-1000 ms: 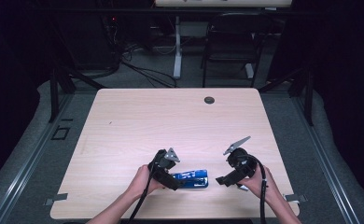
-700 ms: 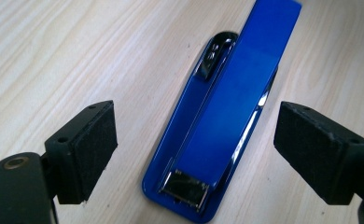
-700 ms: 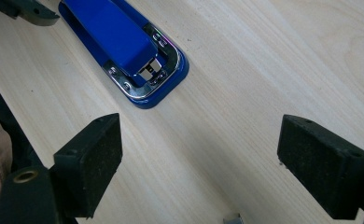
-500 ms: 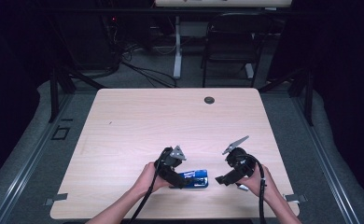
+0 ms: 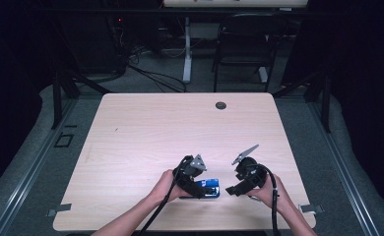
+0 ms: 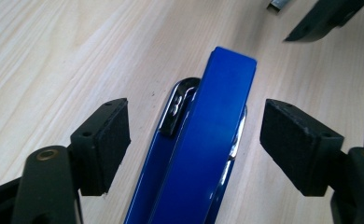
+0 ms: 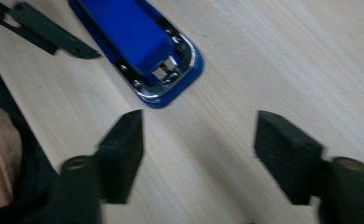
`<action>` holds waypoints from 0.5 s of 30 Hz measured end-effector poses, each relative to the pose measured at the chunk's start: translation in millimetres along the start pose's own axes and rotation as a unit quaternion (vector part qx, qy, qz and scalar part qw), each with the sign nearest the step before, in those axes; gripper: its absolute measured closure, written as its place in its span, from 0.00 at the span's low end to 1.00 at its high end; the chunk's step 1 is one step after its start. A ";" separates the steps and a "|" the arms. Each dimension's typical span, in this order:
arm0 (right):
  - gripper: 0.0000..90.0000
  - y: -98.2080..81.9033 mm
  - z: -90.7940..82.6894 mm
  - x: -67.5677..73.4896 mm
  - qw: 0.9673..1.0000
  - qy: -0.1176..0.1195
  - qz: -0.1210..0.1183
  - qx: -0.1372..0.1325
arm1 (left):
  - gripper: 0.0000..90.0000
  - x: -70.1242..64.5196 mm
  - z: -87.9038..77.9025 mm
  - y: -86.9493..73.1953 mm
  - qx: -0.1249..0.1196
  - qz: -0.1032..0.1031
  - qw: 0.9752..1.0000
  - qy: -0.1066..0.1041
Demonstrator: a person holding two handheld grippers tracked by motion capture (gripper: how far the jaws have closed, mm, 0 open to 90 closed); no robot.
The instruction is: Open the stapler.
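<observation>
From above, a blue stapler [image 5: 210,188] lies flat near the front edge of the wooden table [image 5: 145,132]. The left gripper [image 5: 196,186] sits right over the stapler's back part, with a hand [image 5: 166,186] behind it. The right gripper [image 5: 233,189] is just beside the stapler's other end, not touching it, and a second hand [image 5: 266,191] holds it. A small dark round hole cover [image 5: 221,105] sits far off near the back edge of the table.

In the left gripper view, the stapler [image 6: 196,149] runs straight up the middle between the two black jaws. The pads [image 6: 296,140] stand on each side of it with bare wood showing in the gaps, so they are not squeezing it. The jaws have just been closing in, with the stapler between them.

In the right gripper view, the stapler's shiny metal front end [image 7: 159,65] points toward the jaws, a little way ahead of them. These jaws have just been closing too, but there is only bare table [image 7: 273,56] between them. The picture is a bit blurry.
</observation>
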State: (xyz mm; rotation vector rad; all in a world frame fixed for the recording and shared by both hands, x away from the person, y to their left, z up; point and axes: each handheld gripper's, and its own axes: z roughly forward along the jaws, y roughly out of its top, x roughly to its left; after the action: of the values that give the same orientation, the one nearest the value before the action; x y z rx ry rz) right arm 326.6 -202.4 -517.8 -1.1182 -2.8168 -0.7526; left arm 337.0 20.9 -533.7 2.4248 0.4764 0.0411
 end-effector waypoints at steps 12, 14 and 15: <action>0.95 10.4 25.1 25.5 0.999 0.003 -0.039 0.014 | 0.50 -1.7 5.6 4.1 0.002 0.017 1.000 -0.015; 0.97 11.0 28.3 25.1 0.999 0.003 -0.036 0.018 | 0.52 -2.1 6.2 4.3 0.001 0.019 1.000 -0.013; 0.97 11.2 29.7 25.0 0.999 0.003 -0.035 0.020 | 0.53 -2.5 6.7 4.5 0.002 0.020 1.000 -0.013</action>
State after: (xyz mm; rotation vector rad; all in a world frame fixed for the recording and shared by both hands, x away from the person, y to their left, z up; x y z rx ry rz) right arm 319.9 -166.2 -534.6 -1.0151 -2.8654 -0.7006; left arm 337.2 12.8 -536.0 2.4365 0.4164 0.0261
